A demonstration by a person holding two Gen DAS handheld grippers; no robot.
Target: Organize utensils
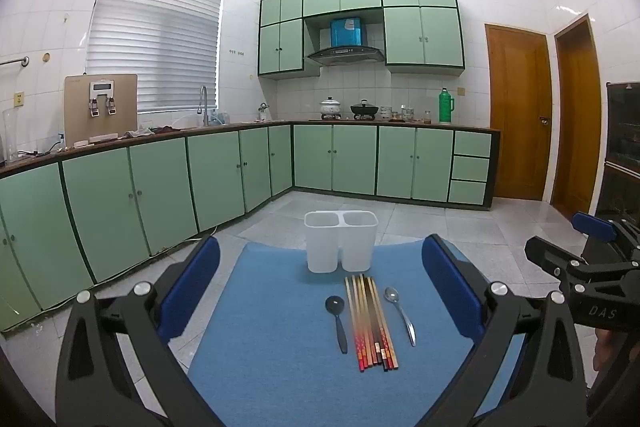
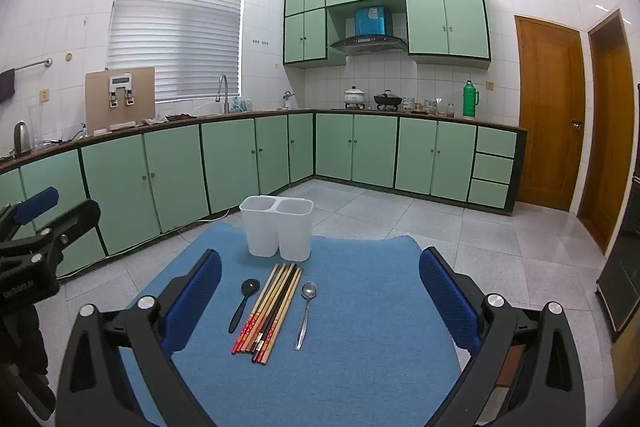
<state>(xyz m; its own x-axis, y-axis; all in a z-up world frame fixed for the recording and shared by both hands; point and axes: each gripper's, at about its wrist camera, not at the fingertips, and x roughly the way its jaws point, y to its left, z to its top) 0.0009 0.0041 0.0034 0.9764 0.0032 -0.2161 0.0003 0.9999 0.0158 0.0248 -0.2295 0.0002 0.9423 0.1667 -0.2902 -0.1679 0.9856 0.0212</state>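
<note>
Blue mat (image 1: 280,367) on the kitchen floor, white two-compartment utensil holder (image 1: 341,241) at its far edge. Just in front of the holder: chopstick bundle (image 1: 372,323), black spoon (image 1: 336,321) left, metal spoon (image 1: 400,313) right. Left gripper (image 1: 320,291) and right gripper (image 2: 320,295) both spread wide, holding nothing.

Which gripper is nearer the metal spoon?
Right, slightly. The metal spoon lies left of centre before the right gripper; for the left gripper it lies further right, beyond the chopsticks.

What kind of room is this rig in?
A home kitchen, most likely: green cabinets under a counter, a range hood above pots, and a sink faucet by the window.
</note>
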